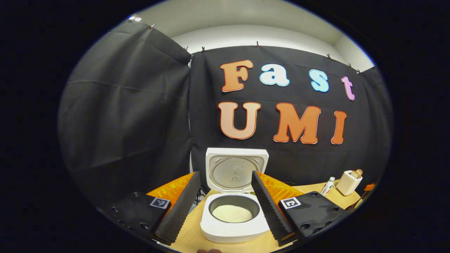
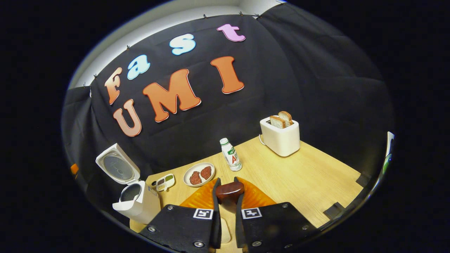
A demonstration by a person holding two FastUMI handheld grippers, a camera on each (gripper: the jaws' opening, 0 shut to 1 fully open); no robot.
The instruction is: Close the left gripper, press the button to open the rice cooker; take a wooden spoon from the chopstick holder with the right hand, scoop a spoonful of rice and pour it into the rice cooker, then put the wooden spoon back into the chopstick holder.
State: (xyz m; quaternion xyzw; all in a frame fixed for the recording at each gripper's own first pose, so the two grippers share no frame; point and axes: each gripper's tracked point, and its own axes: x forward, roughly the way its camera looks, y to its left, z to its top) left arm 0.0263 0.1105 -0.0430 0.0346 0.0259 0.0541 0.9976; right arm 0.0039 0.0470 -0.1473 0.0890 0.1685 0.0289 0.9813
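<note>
The white rice cooker (image 1: 232,232) stands on the wooden table with its lid (image 1: 236,168) raised upright. White rice (image 1: 232,213) lies in its dark pot. My left gripper (image 1: 225,174) is open, its two fingers spread wide on either side of the cooker and a little in front of it, holding nothing. My right gripper (image 2: 227,181) is shut on the wooden spoon (image 2: 229,190). The spoon's dark brown bowl sticks out at the fingertips and its handle runs back between the fingers. The cooker (image 2: 140,203) sits to the lower left, well apart from the spoon.
A plate with two pieces of meat (image 2: 199,174), a small sauce tray (image 2: 164,182) and a white bottle (image 2: 231,154) stand mid-table. A white toaster with bread (image 2: 280,135) is at the back right, also seen as the toaster (image 1: 348,182). The table edge (image 2: 342,207) runs at the right.
</note>
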